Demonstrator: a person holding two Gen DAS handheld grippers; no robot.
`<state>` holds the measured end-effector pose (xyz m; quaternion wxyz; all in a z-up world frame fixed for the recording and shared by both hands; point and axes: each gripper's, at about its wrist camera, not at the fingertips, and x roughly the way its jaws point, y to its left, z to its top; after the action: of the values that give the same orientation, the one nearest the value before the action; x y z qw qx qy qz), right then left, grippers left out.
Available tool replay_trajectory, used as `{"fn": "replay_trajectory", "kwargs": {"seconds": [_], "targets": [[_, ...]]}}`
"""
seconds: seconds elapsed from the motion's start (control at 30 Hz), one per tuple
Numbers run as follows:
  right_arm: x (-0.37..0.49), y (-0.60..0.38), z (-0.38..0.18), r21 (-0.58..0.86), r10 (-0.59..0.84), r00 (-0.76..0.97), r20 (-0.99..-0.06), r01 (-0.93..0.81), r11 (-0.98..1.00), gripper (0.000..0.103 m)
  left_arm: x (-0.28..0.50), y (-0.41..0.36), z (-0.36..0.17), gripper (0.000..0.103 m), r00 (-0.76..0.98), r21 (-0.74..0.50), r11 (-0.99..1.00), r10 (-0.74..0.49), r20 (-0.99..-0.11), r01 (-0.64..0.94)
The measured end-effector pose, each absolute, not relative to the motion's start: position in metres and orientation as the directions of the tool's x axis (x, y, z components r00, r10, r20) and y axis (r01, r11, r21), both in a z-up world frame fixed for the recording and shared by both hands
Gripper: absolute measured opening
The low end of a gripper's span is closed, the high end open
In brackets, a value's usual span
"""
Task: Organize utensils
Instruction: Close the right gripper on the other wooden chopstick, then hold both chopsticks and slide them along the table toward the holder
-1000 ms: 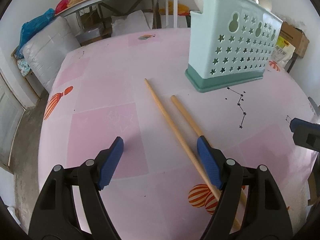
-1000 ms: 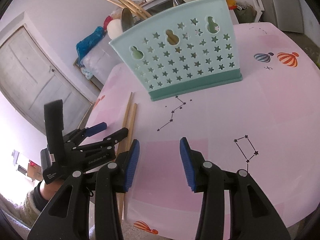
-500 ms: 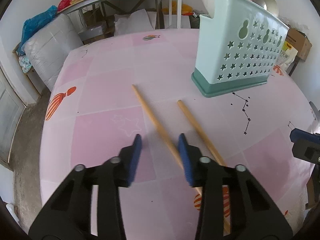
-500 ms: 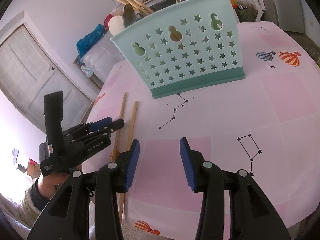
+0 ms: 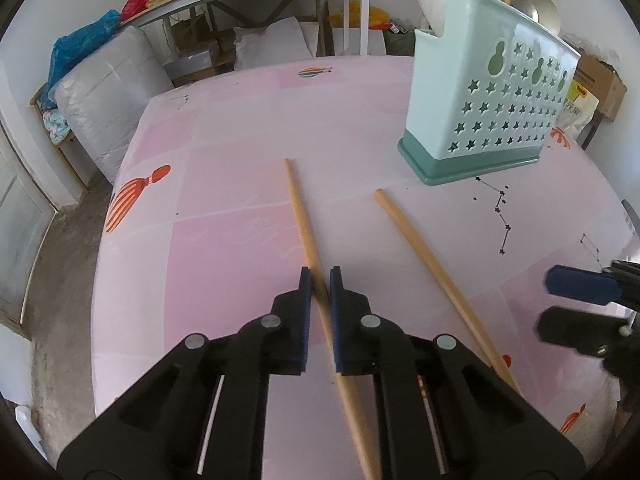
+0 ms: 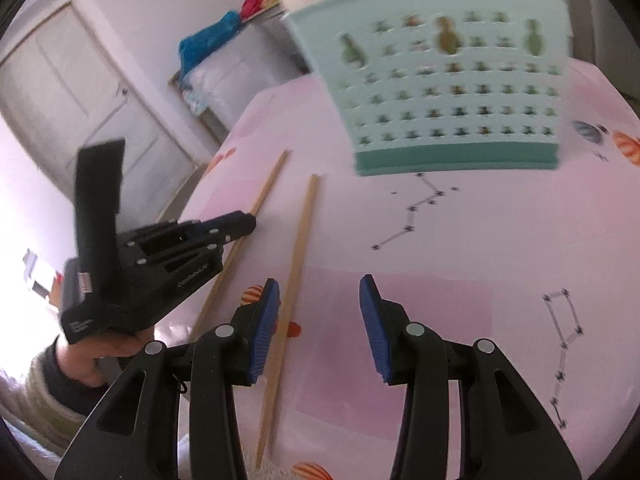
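Observation:
Two wooden chopsticks lie on the pink table. My left gripper is shut on the left chopstick; it also shows in the right wrist view, closed around that chopstick. The second chopstick lies to its right, free on the table. In the right wrist view this second chopstick lies just inside the left finger of my open, empty right gripper. The mint utensil holder stands upright beyond, with spoons and chopsticks in it; it is blurred in the right wrist view.
The pink tablecloth has balloon and constellation prints. The table edge runs along the left, with concrete floor below. A wrapped grey bundle, a blue bag and a white table stand behind. A white door is at the left in the right wrist view.
My left gripper has closed from wide open onto the left chopstick. My right gripper has moved left toward the second chopstick, still open.

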<state>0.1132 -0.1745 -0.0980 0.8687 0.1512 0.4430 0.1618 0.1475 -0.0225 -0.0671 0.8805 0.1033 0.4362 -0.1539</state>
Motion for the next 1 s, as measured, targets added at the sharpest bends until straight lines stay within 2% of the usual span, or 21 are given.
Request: {"fn": "replay_trajectory", "kwargs": {"seconds": [0.1,0.3,0.37,0.4,0.47,0.5,0.8,1.0], "targets": [[0.121,-0.161,-0.101,0.383,0.418,0.539,-0.732,-0.182,0.905,0.041,0.146,-0.018,-0.067,0.006,0.573,0.052,0.932,-0.175,-0.801,0.358],[0.133,-0.130,-0.107,0.246,0.335,0.524,-0.783,-0.233,0.941,0.040,0.148,-0.015,-0.066,0.005,0.572,0.056,0.933,-0.169,-0.803,0.354],[0.134,-0.125,-0.106,0.191,0.292,0.534,-0.794,-0.237,0.953,0.027,0.147,-0.015,-0.065,0.005,0.571,0.056,0.934,-0.167,-0.804,0.353],[0.134,-0.124,-0.106,0.169,0.271,0.540,-0.797,-0.231,0.958,0.024,0.147,-0.015,-0.066,0.005,0.571,0.056,0.934,-0.168,-0.804,0.354],[0.135,-0.126,-0.106,0.175,0.269,0.541,-0.797,-0.220,0.960,0.009,0.144,-0.015,-0.066,0.005,0.569,0.055,0.934,-0.168,-0.805,0.353],[0.135,-0.130,-0.107,0.188,0.272,0.539,-0.797,-0.206,0.960,0.008,0.142,-0.015,-0.065,0.005,0.567,0.054,0.933,-0.169,-0.806,0.355],[0.108,-0.164,-0.109,0.246,0.270,0.536,-0.800,-0.118,0.962,0.007,0.115,-0.023,-0.063,0.005,0.522,0.001,0.919,-0.223,-0.823,0.394],[0.087,-0.198,-0.111,0.291,0.245,0.542,-0.804,-0.001,0.957,0.007,0.102,-0.032,-0.062,0.005,0.428,-0.130,0.902,-0.317,-0.847,0.411]]}}
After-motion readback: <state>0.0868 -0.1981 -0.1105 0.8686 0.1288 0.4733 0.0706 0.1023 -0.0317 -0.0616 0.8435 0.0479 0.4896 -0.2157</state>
